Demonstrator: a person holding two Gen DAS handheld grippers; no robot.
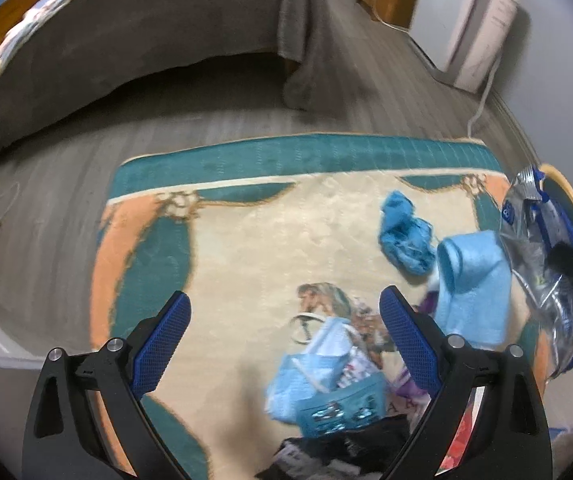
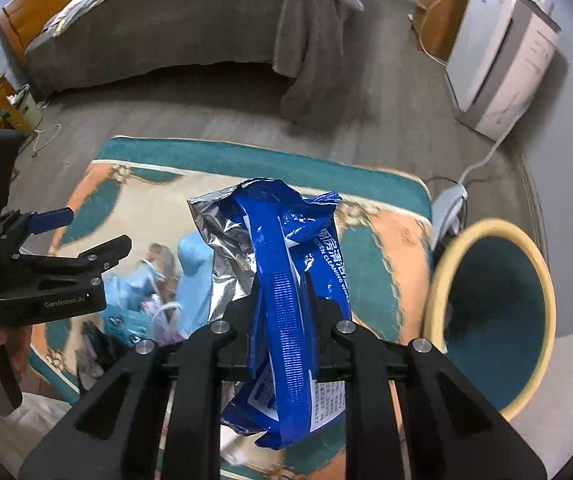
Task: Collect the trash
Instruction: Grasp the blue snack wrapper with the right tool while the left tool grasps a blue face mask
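Right gripper clamped on a blue cleaning-wipes packet; left gripper spread wide with nothing between its fingers.

Nearest, below the left gripper, a litter pile with a face mask lies on the patterned rug. The lifted packet hangs beside the yellow-rimmed bin. Farther off, blue cloths, then the grey-covered bed.

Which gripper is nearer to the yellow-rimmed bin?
Right. The right gripper, shut on the blue wipes packet, is beside the bin; the left gripper hangs open over the rug's litter, farther away.
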